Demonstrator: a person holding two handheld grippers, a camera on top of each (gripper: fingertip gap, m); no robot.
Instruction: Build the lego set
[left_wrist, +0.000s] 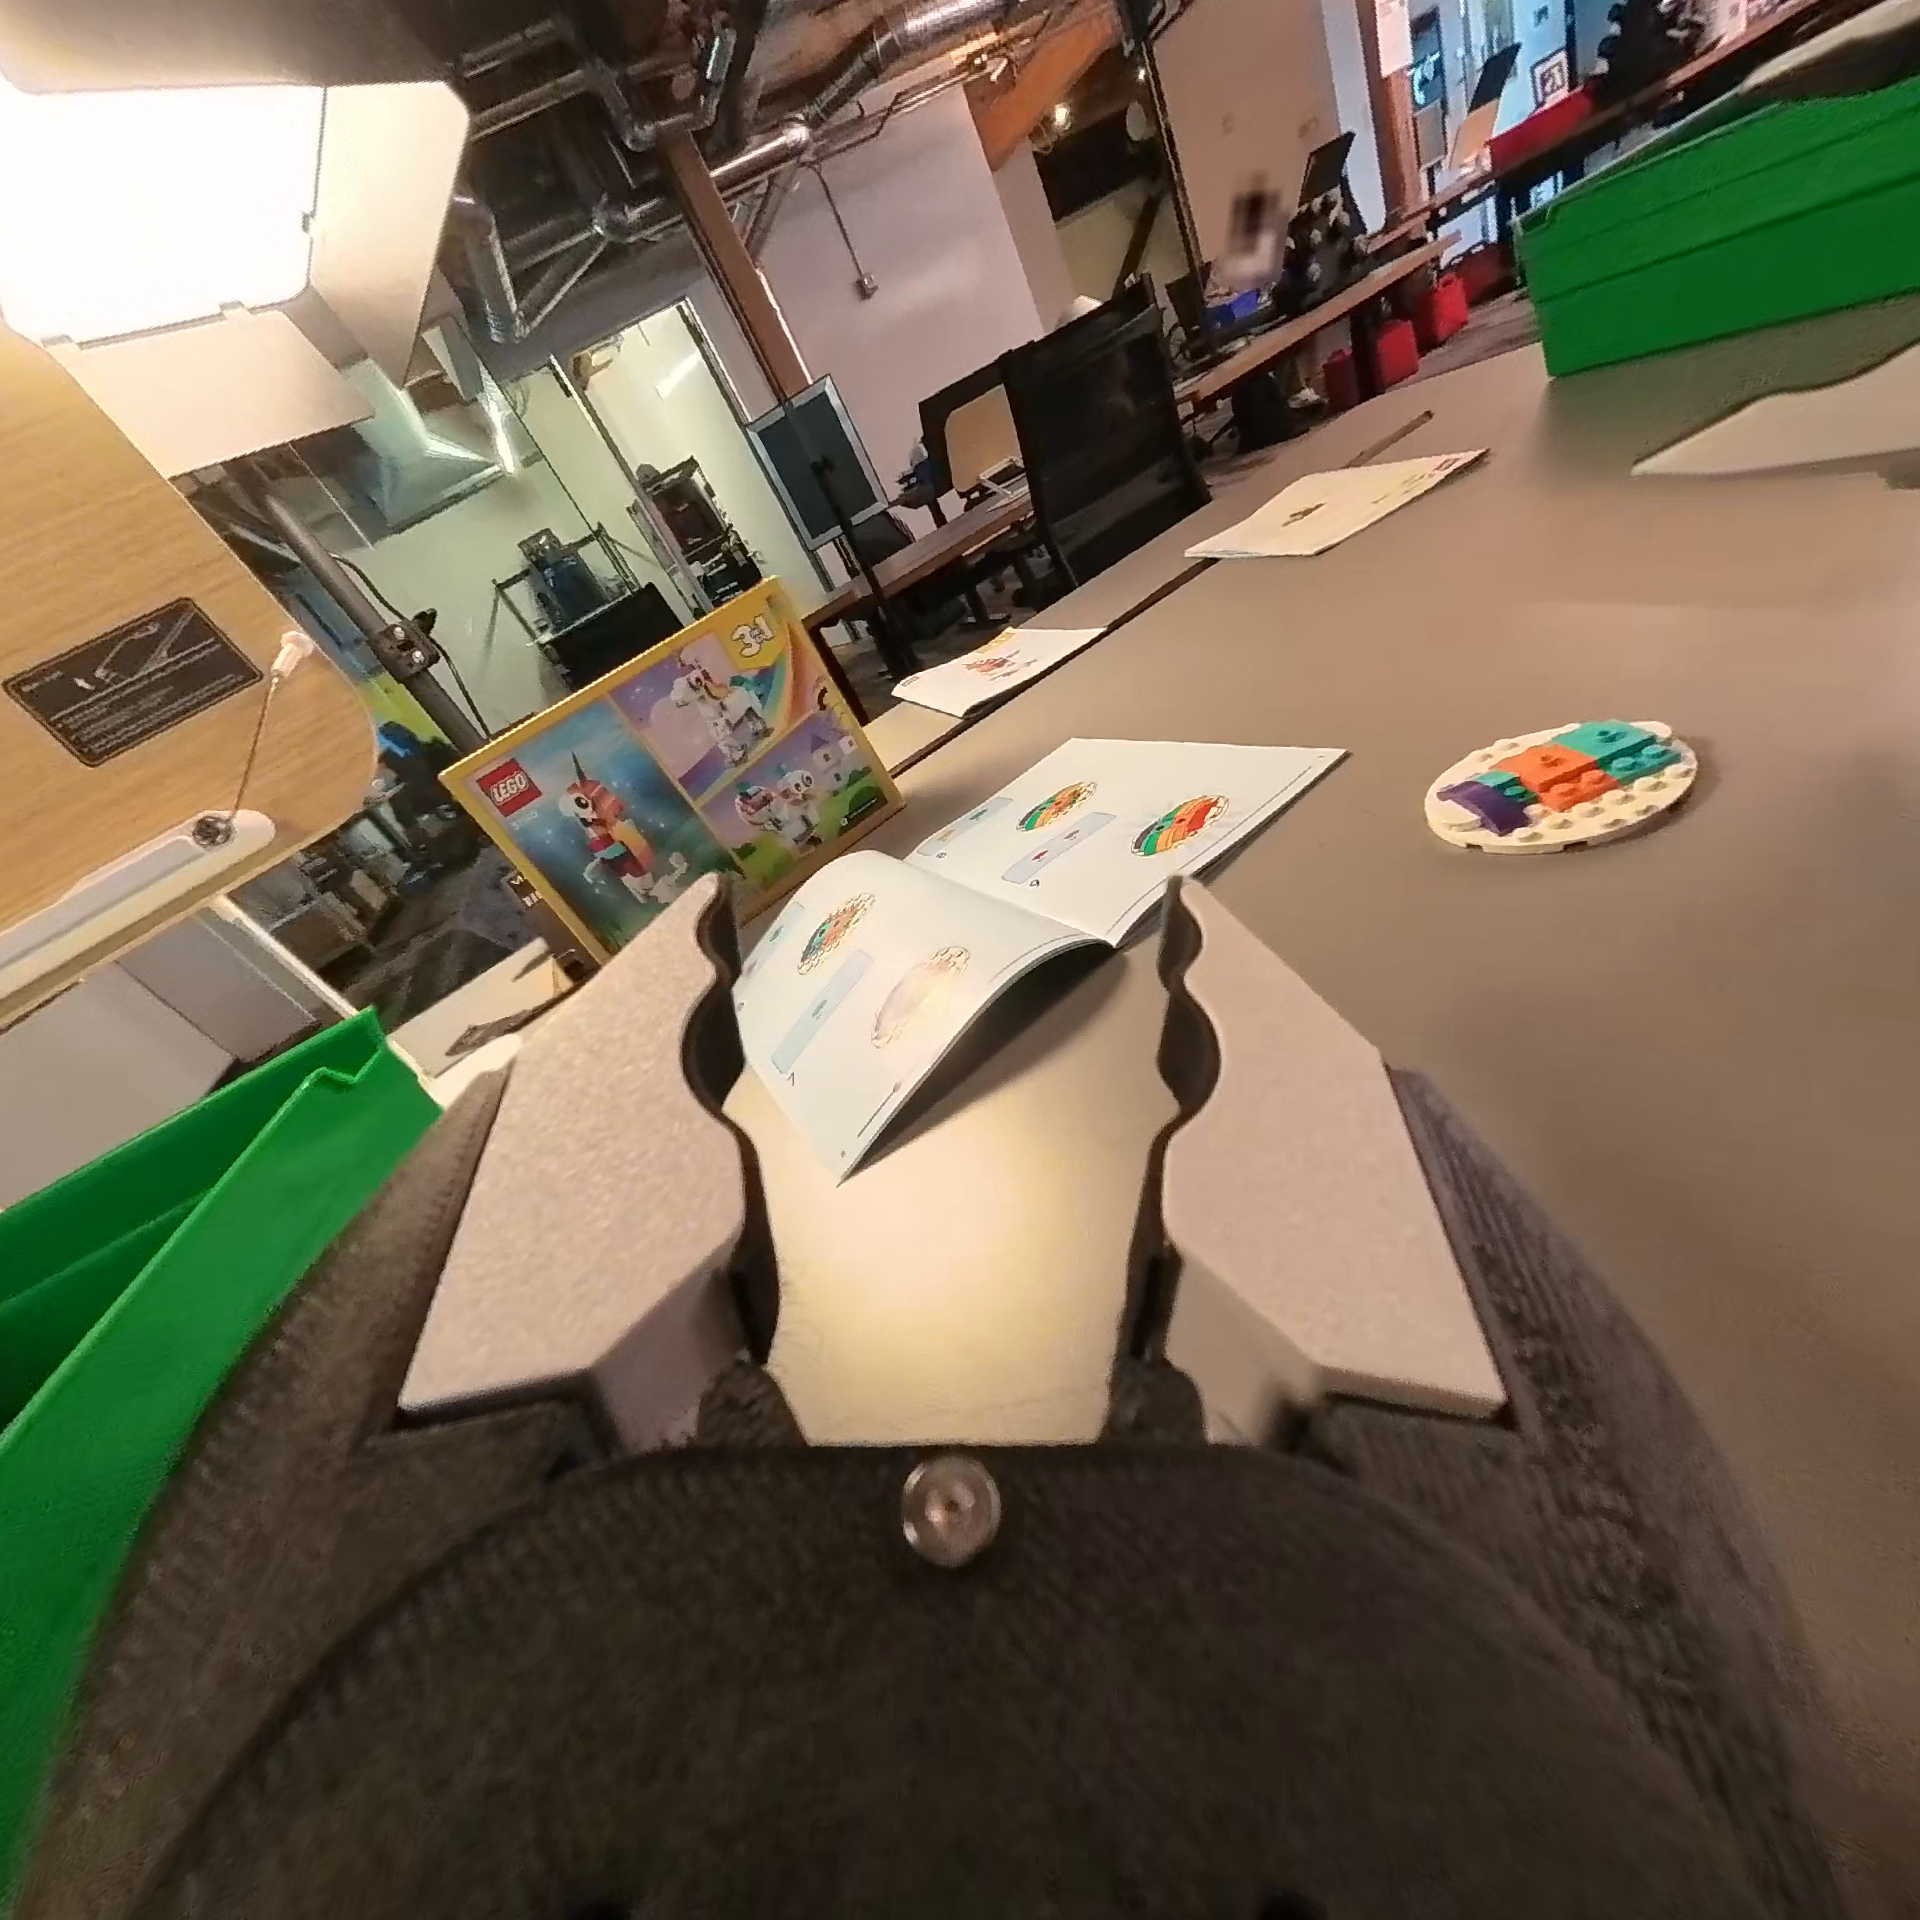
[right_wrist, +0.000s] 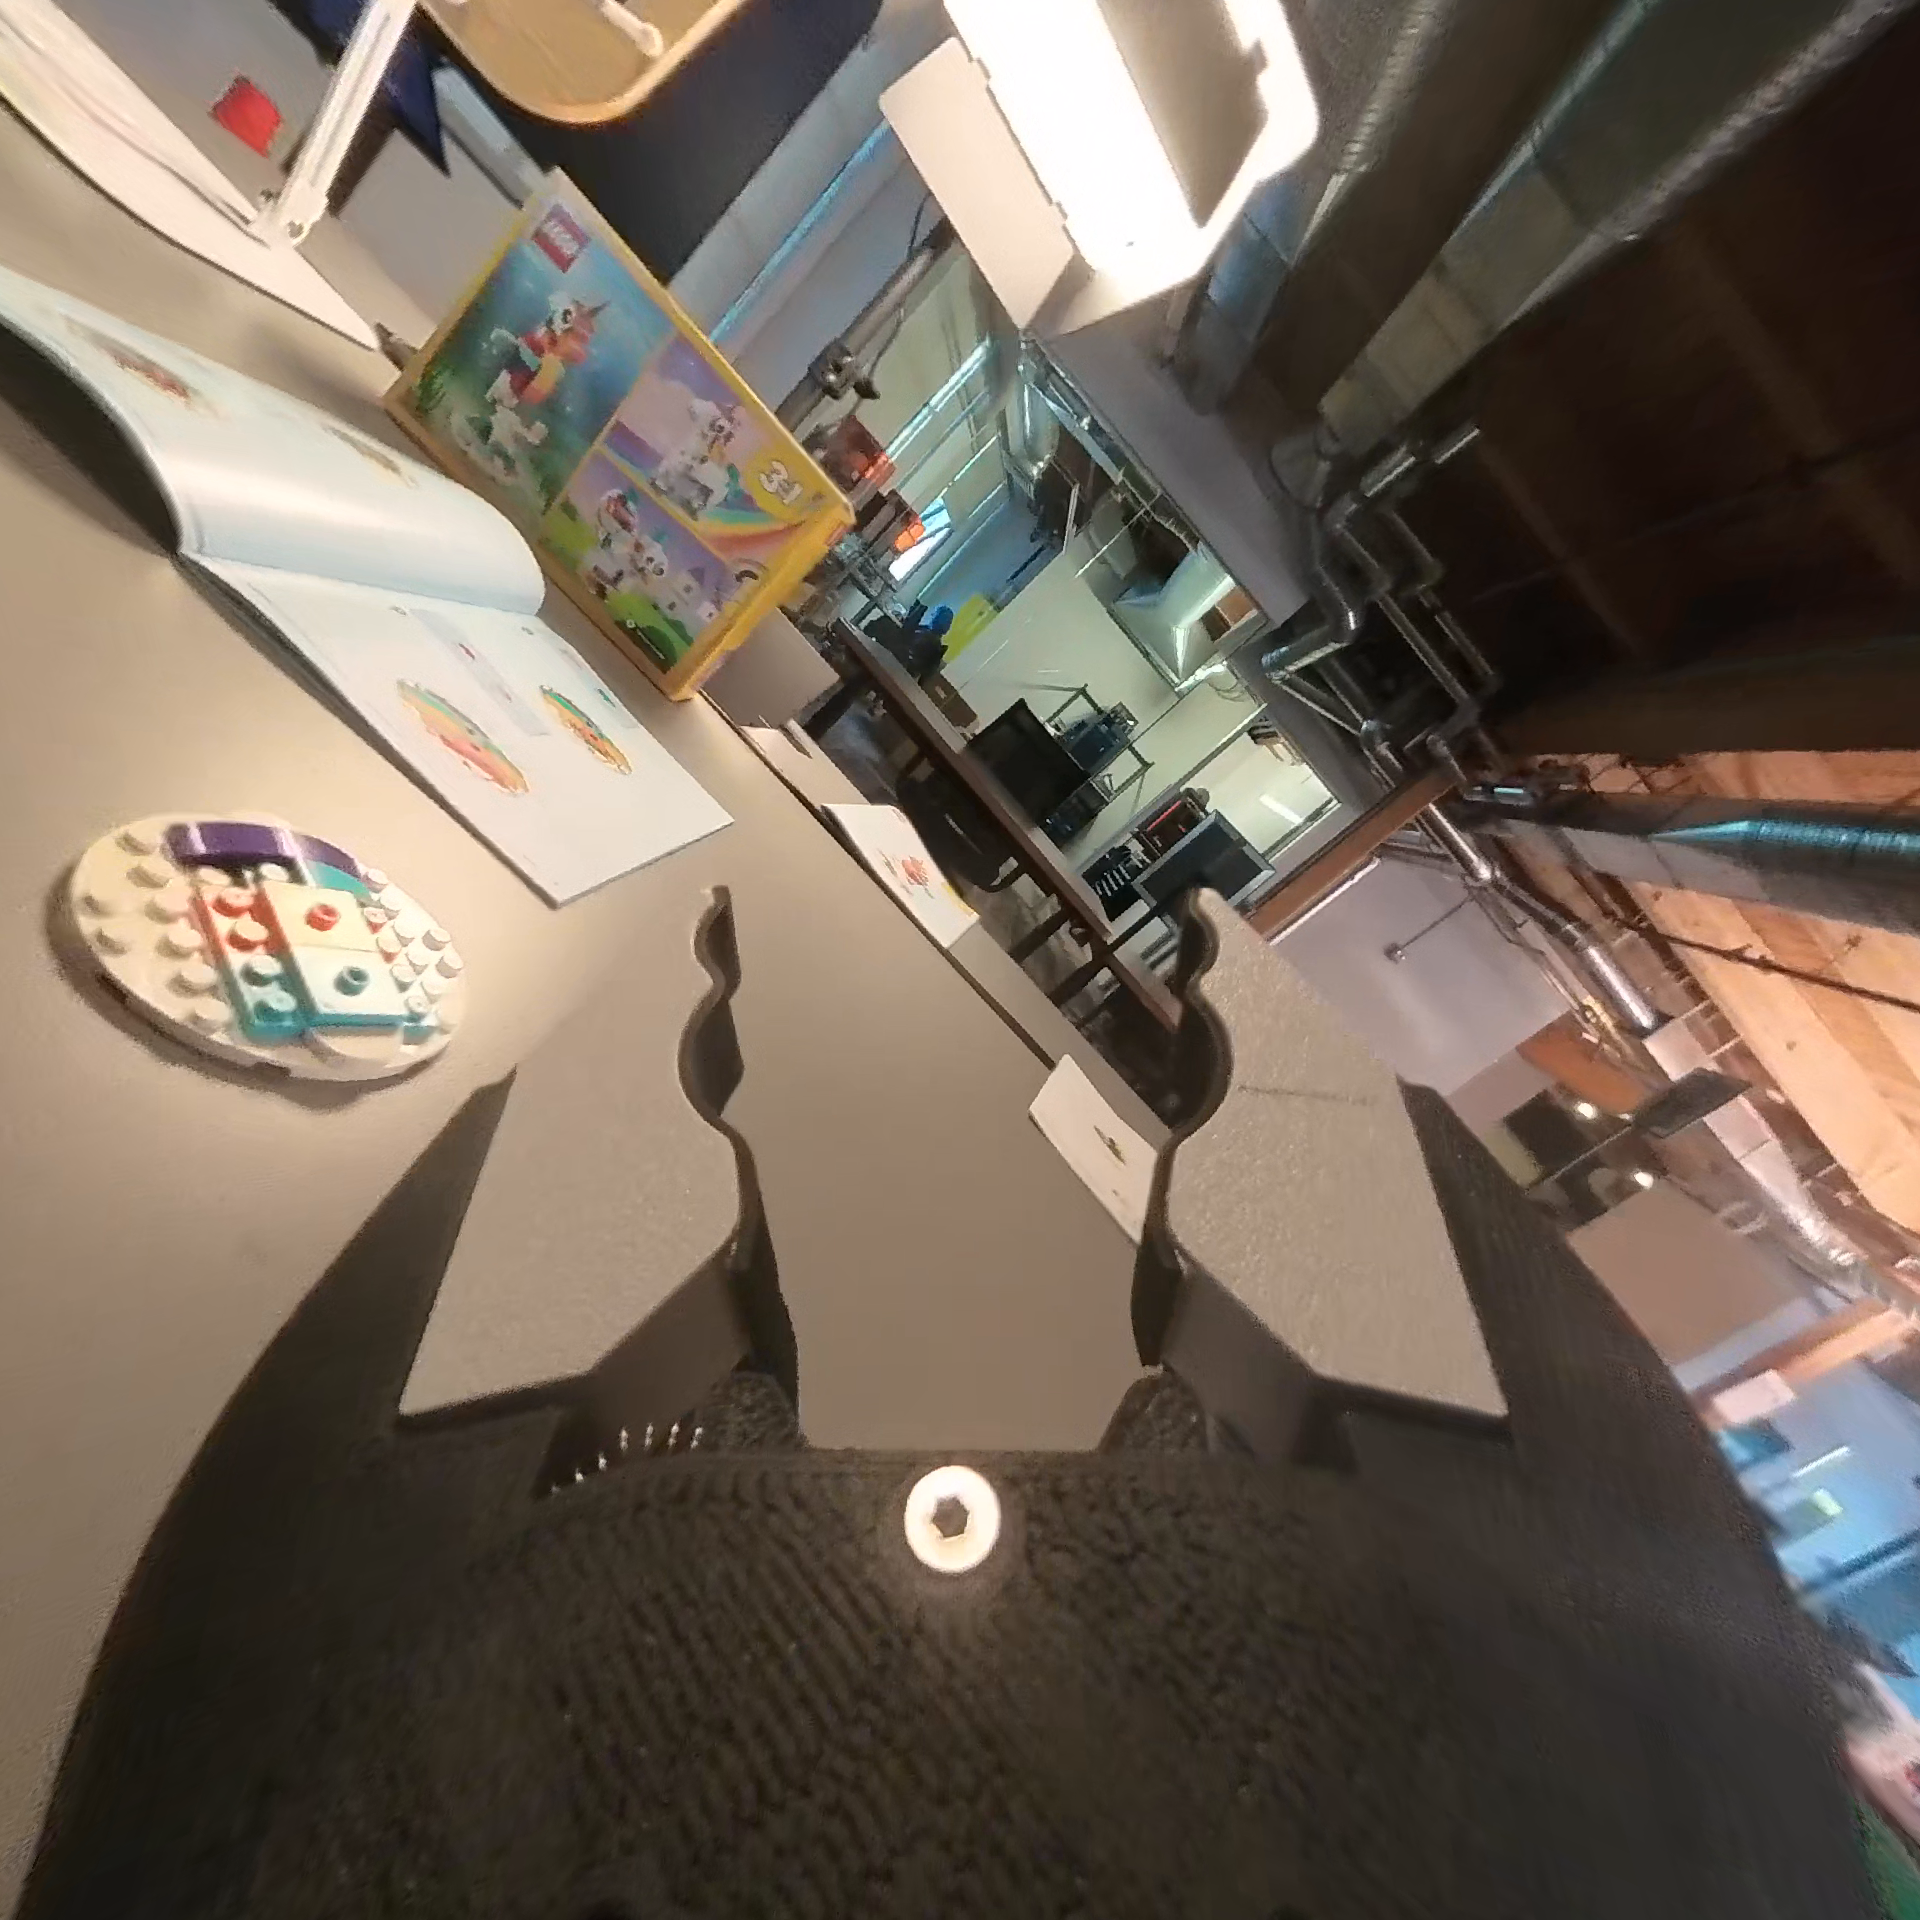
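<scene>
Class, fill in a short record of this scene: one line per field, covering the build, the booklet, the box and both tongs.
build: round white plate with purple, orange and teal bricks, flat on the grey table
booklet: instruction booklet lying open beside the plate
box: set box standing behind the booklet
left tongs: open, empty
right tongs: open, empty

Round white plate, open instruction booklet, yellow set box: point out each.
round white plate (right_wrist: 255, 951): right wrist view, bricks at its centre
open instruction booklet (left_wrist: 1132, 821): left wrist view, flat right page
yellow set box (left_wrist: 675, 774): left wrist view, front face
</scene>
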